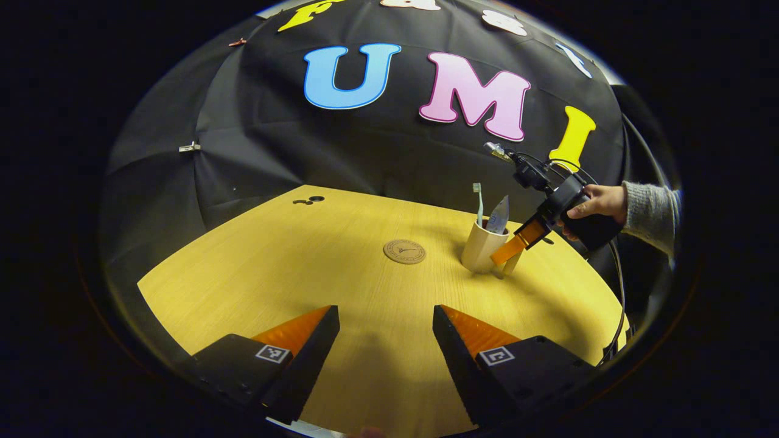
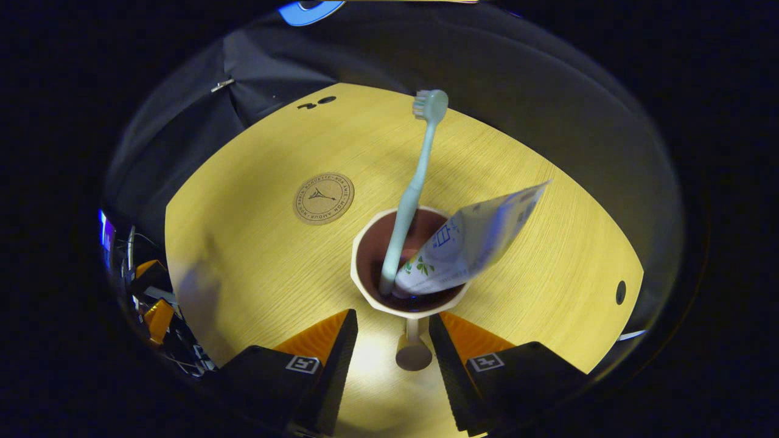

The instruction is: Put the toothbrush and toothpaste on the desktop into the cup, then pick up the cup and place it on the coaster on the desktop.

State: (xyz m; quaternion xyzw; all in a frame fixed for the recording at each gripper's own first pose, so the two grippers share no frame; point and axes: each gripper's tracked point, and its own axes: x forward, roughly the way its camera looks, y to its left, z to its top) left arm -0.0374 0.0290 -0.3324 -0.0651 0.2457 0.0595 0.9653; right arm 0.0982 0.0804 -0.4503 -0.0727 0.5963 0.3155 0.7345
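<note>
Cup loaded, handle lined up for the lift.

Cup (image 2: 411,286) at lower centre of right gripper view, toothbrush (image 2: 414,188) and toothpaste (image 2: 471,240) leaning inside; likely rigid, light, top-heavy, best taken by handle (image 2: 413,350). Right gripper (image 2: 389,331) open astride that handle, not pressing. Left gripper (image 1: 386,325) open, holding nothing. Coaster (image 2: 323,198) upper left on smooth wooden desktop (image 2: 255,255), dark cloth wall (image 1: 243,140) behind.

both hand-held grippers gape: left (image 1: 386,340) low, right (image 2: 387,347) tilted down.

1 cup (image 2: 409,304), 1 toothbrush (image 2: 414,188), 1 toothpaste (image 2: 471,240), 1 coaster (image 2: 323,198), 2 grippers.
</note>
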